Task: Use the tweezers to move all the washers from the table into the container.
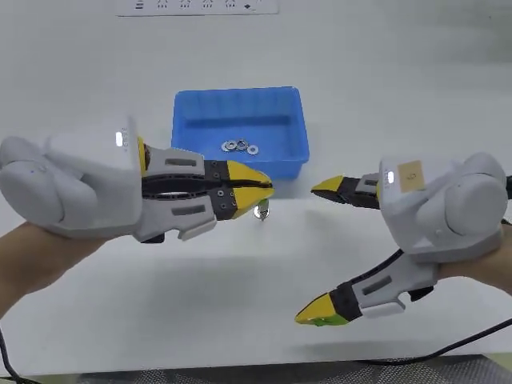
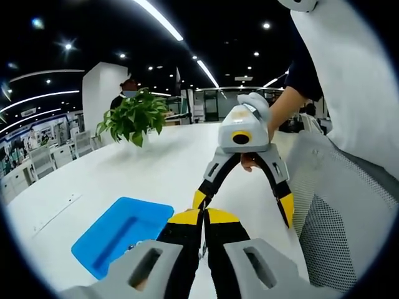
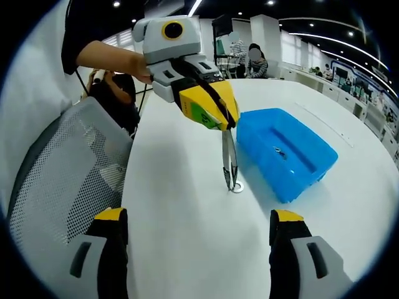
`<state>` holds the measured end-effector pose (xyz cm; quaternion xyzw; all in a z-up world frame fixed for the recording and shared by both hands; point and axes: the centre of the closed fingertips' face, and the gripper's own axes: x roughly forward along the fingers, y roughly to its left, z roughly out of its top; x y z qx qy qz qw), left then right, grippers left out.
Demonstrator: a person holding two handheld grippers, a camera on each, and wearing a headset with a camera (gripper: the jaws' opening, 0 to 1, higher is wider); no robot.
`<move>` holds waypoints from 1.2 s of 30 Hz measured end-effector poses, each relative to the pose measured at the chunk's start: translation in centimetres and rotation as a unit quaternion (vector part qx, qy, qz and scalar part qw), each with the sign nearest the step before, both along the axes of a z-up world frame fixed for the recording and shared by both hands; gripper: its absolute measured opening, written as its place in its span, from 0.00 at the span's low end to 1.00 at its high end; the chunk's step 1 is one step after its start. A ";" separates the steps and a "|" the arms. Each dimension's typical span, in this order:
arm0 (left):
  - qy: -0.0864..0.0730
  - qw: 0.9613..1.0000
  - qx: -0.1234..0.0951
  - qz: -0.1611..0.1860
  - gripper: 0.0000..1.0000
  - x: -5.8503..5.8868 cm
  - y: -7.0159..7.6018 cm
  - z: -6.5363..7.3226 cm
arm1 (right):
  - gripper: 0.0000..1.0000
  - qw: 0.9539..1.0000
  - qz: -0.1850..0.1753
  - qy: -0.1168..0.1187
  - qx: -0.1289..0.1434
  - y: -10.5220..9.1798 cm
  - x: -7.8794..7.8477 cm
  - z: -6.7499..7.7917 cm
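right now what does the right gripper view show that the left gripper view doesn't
The right gripper view has the left gripper, its fingers shut on the tweezers. The tweezer tips are down at a washer lying on the table beside the container.

The left gripper view has the right gripper, its fingers spread wide open, and a potted plant farther back.

Both share the blue container, the white table and a mesh chair.
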<state>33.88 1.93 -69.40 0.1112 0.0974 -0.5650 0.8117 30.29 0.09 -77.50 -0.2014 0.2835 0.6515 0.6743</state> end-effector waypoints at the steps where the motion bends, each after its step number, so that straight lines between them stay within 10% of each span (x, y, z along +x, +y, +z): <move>1: 0.006 1.000 -0.003 0.003 0.05 0.2 0.1 0.0 | 0.92 1.000 0.003 0.004 0.001 0.2 0.0 0.0; 21: 0.024 0.999 0.027 -0.023 0.05 0.1 0.4 -0.1 | 0.25 0.999 0.032 -0.020 0.034 5.2 2.8 0.8; 36: 0.022 0.998 0.052 -0.038 0.05 -0.3 0.5 -0.3 | 0.13 0.997 0.059 -0.047 0.025 5.8 3.5 0.2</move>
